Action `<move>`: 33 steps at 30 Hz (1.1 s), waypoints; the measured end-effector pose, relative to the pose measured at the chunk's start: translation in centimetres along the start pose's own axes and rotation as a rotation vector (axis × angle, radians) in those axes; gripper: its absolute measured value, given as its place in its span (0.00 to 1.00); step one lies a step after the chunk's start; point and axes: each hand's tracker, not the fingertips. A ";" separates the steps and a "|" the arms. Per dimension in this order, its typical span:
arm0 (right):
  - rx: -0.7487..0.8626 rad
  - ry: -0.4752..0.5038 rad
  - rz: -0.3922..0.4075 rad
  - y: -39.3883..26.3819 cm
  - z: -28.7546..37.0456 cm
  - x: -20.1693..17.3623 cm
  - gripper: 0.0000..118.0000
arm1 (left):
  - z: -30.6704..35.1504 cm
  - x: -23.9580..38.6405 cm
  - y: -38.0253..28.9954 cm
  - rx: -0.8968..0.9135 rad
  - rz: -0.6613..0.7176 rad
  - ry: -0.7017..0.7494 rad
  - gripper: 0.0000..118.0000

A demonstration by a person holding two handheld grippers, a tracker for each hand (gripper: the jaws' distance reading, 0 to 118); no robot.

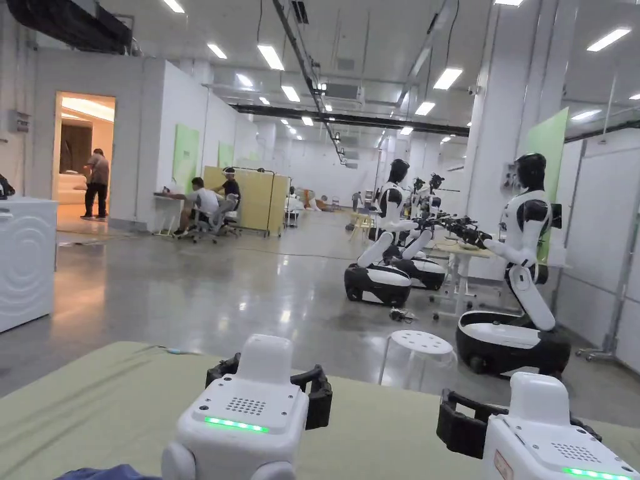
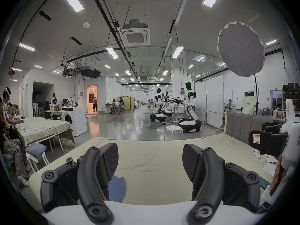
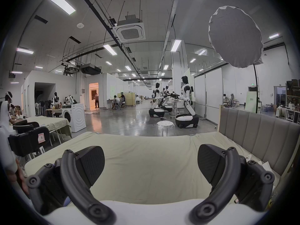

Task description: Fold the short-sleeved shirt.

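Note:
A blue shirt (image 2: 116, 189) lies bunched on the pale green bed sheet (image 2: 154, 171), low down beside the left jaw of my left gripper (image 2: 150, 160). A corner of the shirt (image 1: 106, 472) also shows at the bottom left of the head view. My left gripper (image 1: 269, 375) hovers over the sheet, open, with nothing between its jaws. To its right my right gripper (image 1: 525, 412) is held level with it. In its own view the right gripper (image 3: 151, 162) is open over bare sheet (image 3: 151, 171), jaws wide apart and empty.
A grey padded headboard (image 3: 251, 131) borders the bed on the right, with a white remote and papers (image 2: 258, 154) beside it. Beyond the far edge stand a white stool (image 1: 419, 344) and several humanoid robots (image 1: 525, 250). A washing machine (image 1: 25, 262) stands left.

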 end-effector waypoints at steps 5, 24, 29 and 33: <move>0.008 0.009 0.005 0.1 0.1 -0.2 0.97 | 0.0 -0.2 0.0 -0.009 0.006 -0.003 0.69; -0.005 -0.002 0.052 0.1 0.9 -1.2 0.01 | 0.9 -1.0 -0.4 0.020 0.003 0.004 0.04; 0.001 0.039 0.042 0.1 0.5 -3.1 0.01 | 1.9 -3.8 -0.6 0.016 0.024 0.068 0.04; 0.005 0.108 0.041 -0.6 -0.2 -6.6 0.01 | 3.2 -7.6 -1.3 -0.004 0.024 0.153 0.04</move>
